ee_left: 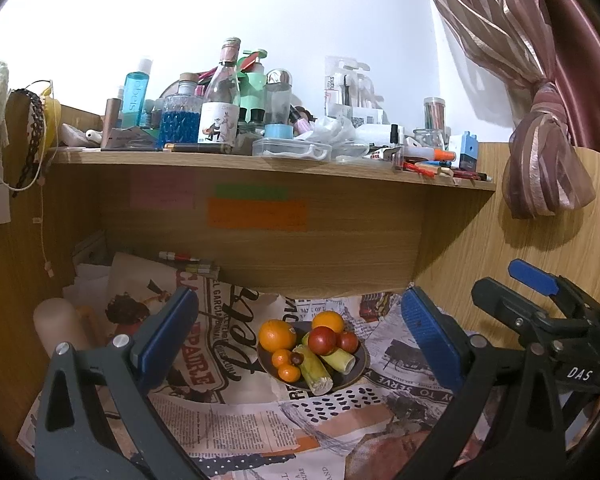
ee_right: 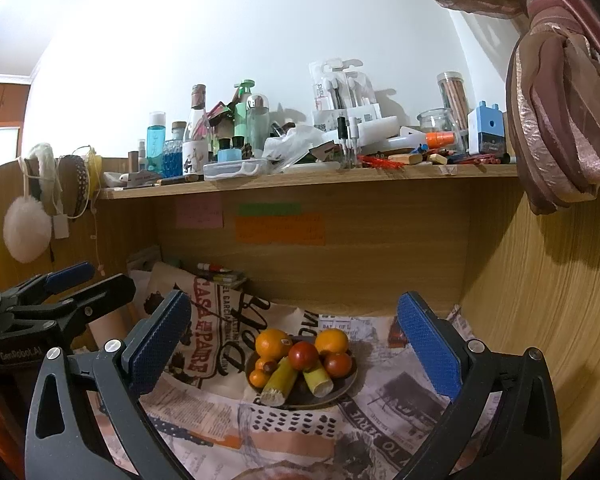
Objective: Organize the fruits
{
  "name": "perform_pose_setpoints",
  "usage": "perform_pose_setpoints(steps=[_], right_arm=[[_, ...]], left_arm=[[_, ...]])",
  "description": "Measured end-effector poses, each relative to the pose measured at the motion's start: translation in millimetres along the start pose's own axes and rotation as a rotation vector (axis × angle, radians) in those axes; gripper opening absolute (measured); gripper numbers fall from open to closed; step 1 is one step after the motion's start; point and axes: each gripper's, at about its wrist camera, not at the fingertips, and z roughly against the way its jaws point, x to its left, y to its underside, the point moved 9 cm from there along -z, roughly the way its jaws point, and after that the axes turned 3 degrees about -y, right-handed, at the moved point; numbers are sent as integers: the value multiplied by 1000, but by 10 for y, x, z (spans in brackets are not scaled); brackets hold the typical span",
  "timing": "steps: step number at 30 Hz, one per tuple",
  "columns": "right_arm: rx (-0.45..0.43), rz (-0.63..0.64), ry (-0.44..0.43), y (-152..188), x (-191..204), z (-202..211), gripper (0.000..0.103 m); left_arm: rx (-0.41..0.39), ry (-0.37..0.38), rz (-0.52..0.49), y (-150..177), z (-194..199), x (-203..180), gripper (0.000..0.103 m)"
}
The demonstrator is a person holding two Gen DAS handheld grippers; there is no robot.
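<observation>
Left wrist view, lower frame: the left gripper (ee_left: 300, 340) has its blue-padded jaws spread wide and empty. Between them in the picture, but farther off, sits a dark round plate (ee_left: 356, 372) on a newspaper-print cloth (ee_left: 236, 420), carrying two large oranges (ee_left: 277, 335), red round fruits (ee_left: 322, 340), small orange fruits (ee_left: 290, 373) and pale-green cut stalks (ee_left: 315, 370). The right gripper (ee_right: 294, 344) hangs level beside the left, jaws equally wide, with the plate centred beyond them. Above, a cluttered wooden shelf (ee_left: 260, 168) spans the frame.

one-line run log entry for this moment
left tongs: open, empty | right tongs: open, empty | fruit: piled on plate | stage: pre-grasp
</observation>
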Motion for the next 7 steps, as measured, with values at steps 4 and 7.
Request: perform_pose_setpoints(steps=[4,7], right_arm=[[3,0,0,5,8,-11,103],[9,-4,0,13,22,-45,103]], left_arm=[[0,-5,-1,-5,-2,8,103],[3,-1,1,-4,-12,16,103]])
